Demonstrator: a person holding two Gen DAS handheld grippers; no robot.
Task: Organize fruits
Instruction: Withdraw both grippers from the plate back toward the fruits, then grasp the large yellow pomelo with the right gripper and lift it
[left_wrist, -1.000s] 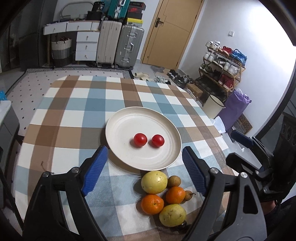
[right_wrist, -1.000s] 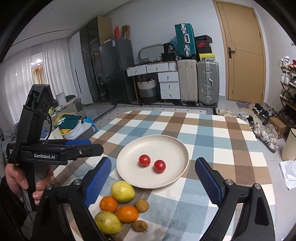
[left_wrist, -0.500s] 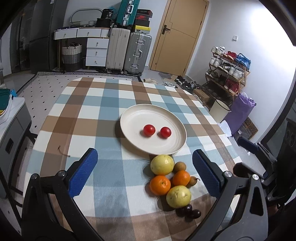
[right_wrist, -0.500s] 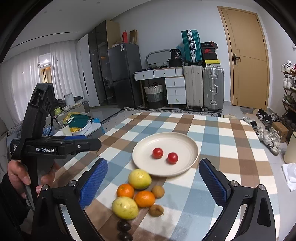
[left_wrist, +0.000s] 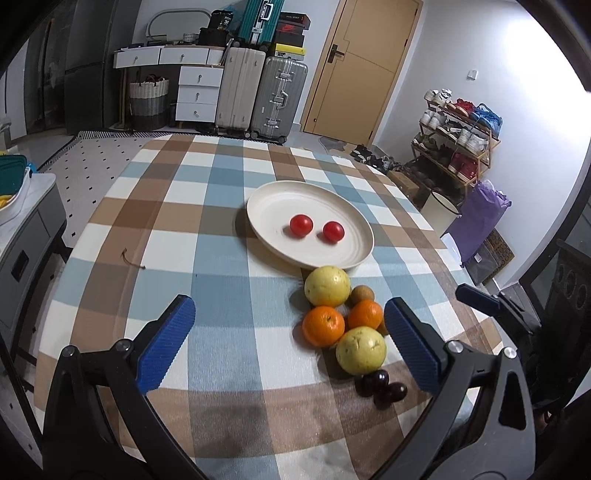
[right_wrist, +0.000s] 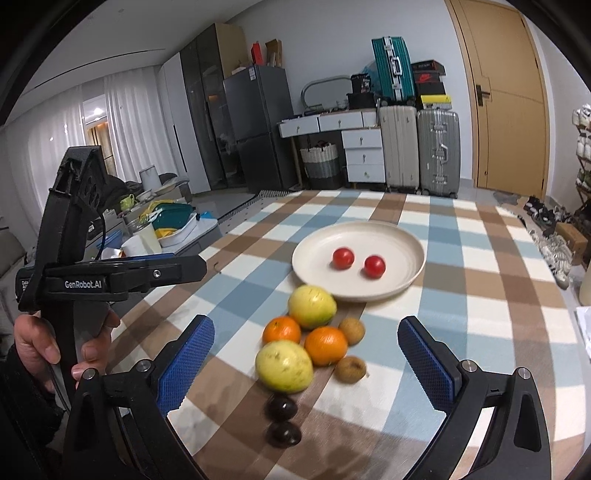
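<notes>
Two tomatoes (left_wrist: 301, 225) on the plate (left_wrist: 269, 206), remaining fruit pile (left_wrist: 341, 317) on the checked cloth (left_wrist: 221, 295) just near-side of the plate, left gripper (left_wrist: 288, 343) and right gripper (right_wrist: 306, 363) both spread wide, holding nothing.

Both grippers sit farther back from the plate (left_wrist: 309, 229) than a second ago, bringing two dark cherries (left_wrist: 382, 387) into view at the near end of the fruit cluster; the right-wrist view is now blurred.
</notes>
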